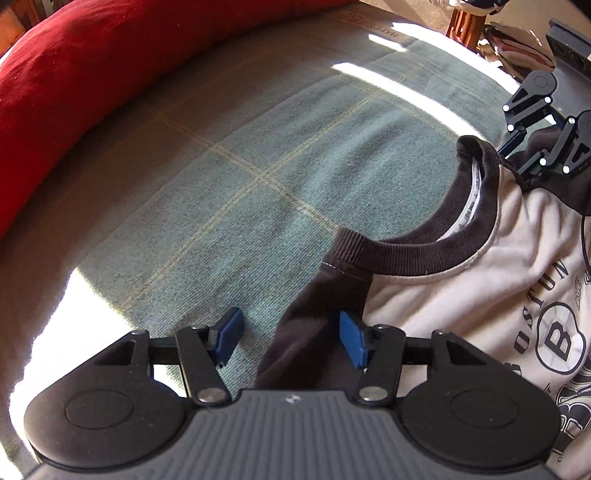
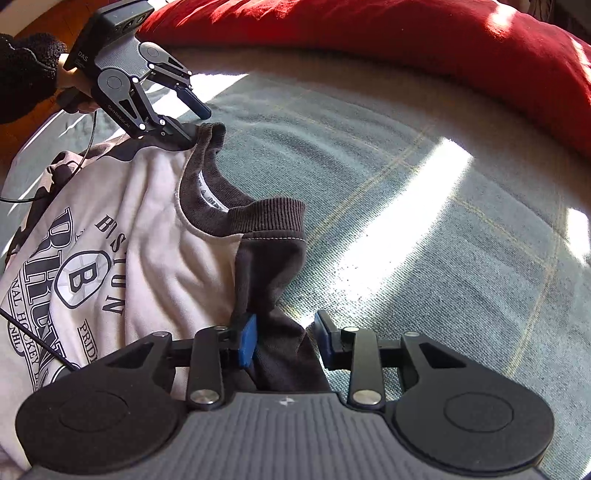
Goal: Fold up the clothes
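Note:
A white T-shirt (image 1: 461, 280) with a dark ribbed collar, dark shoulders and a Boston print lies on a green checked blanket (image 1: 240, 177); it also shows in the right wrist view (image 2: 147, 229). My left gripper (image 1: 291, 339) is open, its jaws astride the shirt's dark left shoulder (image 1: 314, 325). My right gripper (image 2: 286, 338) is open, its jaws astride the dark right shoulder (image 2: 273, 280). Each gripper shows in the other's view: the right gripper (image 1: 532, 147) and the left gripper (image 2: 188, 114), both at the collar's ends.
A long red pillow (image 1: 92, 74) lies along the far side of the blanket and also shows in the right wrist view (image 2: 406, 48). Bright sun patches (image 2: 399, 221) cross the blanket (image 2: 424, 258). A black cable (image 2: 44, 192) trails over the shirt. Wooden furniture (image 1: 465, 26) stands beyond the bed.

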`<move>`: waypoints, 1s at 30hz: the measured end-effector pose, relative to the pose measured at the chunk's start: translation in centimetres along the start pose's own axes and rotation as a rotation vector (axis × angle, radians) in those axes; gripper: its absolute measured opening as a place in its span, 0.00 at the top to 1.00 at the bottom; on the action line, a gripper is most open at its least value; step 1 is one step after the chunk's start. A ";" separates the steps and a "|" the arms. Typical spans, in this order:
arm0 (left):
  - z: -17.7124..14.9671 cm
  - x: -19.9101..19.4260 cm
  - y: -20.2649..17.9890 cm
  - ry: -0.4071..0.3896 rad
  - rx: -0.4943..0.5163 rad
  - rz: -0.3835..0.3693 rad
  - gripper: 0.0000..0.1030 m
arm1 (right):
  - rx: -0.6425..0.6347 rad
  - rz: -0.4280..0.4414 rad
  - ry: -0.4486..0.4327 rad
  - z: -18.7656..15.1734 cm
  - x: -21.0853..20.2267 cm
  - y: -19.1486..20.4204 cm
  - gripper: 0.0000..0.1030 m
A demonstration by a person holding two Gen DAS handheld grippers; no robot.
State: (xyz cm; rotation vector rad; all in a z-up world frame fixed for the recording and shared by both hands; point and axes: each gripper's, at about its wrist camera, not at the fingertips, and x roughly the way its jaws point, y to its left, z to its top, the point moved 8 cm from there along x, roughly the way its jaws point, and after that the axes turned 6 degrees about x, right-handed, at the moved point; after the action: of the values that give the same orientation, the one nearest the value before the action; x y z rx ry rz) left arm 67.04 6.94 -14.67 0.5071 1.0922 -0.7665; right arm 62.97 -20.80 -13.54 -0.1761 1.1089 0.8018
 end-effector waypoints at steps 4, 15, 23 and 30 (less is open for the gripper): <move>-0.6 -0.4 -1.1 0.019 -0.018 -0.007 0.55 | 0.015 0.014 0.014 -0.2 -0.3 0.9 0.87; 1.0 -4.2 -1.6 -0.067 -0.007 0.187 0.99 | -0.133 -0.317 -0.060 3.7 -2.7 0.1 0.93; 0.7 -3.5 -1.5 -0.030 -0.044 0.117 0.90 | -0.081 -0.213 0.044 3.4 -1.1 -0.4 0.89; 2.3 -3.8 -5.8 -0.114 -0.060 -0.048 0.81 | 0.058 -0.102 -0.121 5.4 -3.5 0.1 0.79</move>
State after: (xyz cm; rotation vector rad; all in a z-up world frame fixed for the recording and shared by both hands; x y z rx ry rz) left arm 63.02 2.68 -10.27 0.3826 1.0216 -0.7927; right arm 66.12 -19.74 -8.02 -0.1324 0.9997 0.6801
